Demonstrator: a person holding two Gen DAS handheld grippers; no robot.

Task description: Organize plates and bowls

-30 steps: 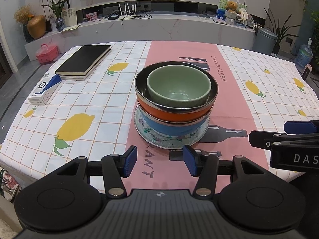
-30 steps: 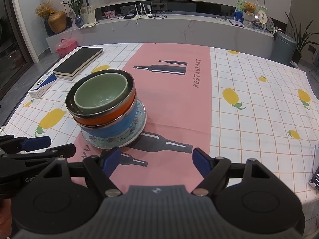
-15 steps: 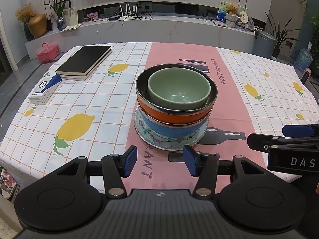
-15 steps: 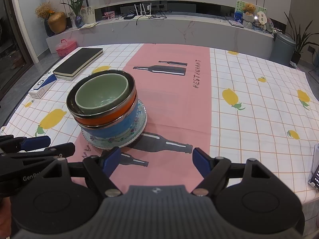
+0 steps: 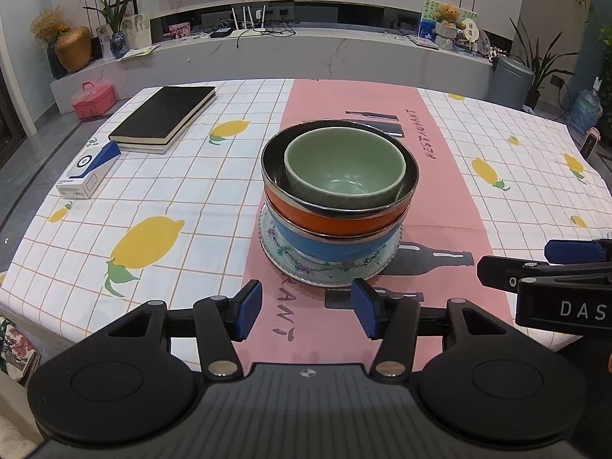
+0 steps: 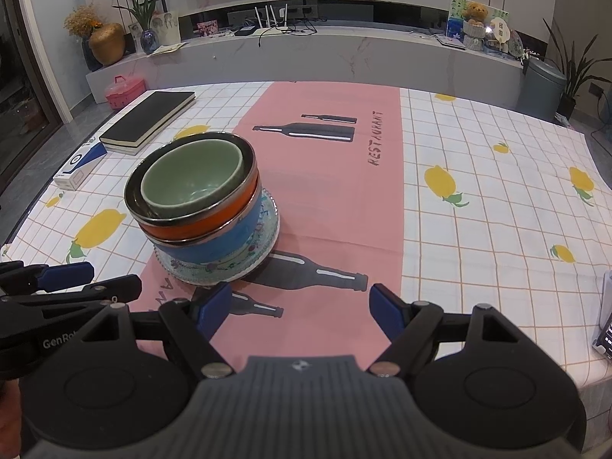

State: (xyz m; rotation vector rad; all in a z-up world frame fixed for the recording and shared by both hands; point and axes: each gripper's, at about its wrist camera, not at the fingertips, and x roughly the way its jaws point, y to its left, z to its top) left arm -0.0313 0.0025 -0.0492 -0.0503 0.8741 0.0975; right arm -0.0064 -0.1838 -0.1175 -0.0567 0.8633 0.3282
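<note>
Glossy green ceramic bowl (image 5: 344, 170) nested in steel-rimmed orange bowl (image 5: 336, 220) and blue bowl (image 5: 329, 246) on beaded glass plate (image 5: 306, 267), just ahead of left gripper (image 5: 306, 308), ahead-left of right gripper (image 6: 300, 308), both spread, empty.

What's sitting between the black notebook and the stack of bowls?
Nothing: in the left wrist view, only bare lemon-print tablecloth lies between the black notebook and the stack of bowls.
</note>
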